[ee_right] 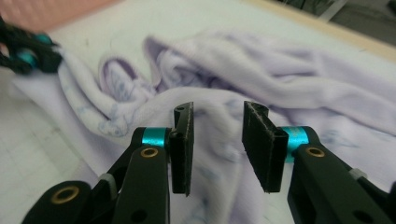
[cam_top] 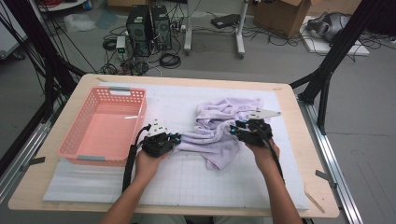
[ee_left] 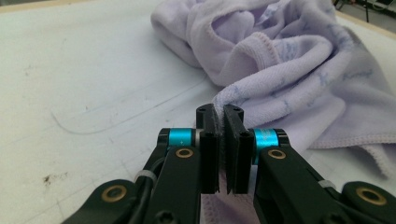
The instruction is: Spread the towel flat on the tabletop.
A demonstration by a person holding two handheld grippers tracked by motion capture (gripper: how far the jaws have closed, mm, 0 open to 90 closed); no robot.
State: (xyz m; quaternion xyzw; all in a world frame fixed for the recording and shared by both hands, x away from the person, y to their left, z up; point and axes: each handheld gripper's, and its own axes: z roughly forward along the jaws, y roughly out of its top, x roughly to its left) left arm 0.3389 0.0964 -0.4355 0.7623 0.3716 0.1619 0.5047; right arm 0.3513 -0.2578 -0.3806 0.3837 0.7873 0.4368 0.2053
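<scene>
A crumpled lilac towel [cam_top: 219, 128] lies on the white mat in the middle of the table. My left gripper [cam_top: 173, 140] sits at its left edge, and in the left gripper view the jaws [ee_left: 219, 116] are shut on a fold of the towel [ee_left: 280, 70]. My right gripper [cam_top: 236, 131] hovers over the towel's right side. In the right gripper view its jaws [ee_right: 217, 116] stand open with a clear gap, the towel [ee_right: 261, 79] lying beneath them and not pinched. The left gripper [ee_right: 28, 53] appears far left in that view.
A pink plastic basket [cam_top: 79, 140] stands empty at the table's left, close to my left hand. The white gridded mat [cam_top: 196, 182] covers most of the wooden tabletop [cam_top: 308, 154]. Beyond the far edge are computer towers, cables and boxes on the floor.
</scene>
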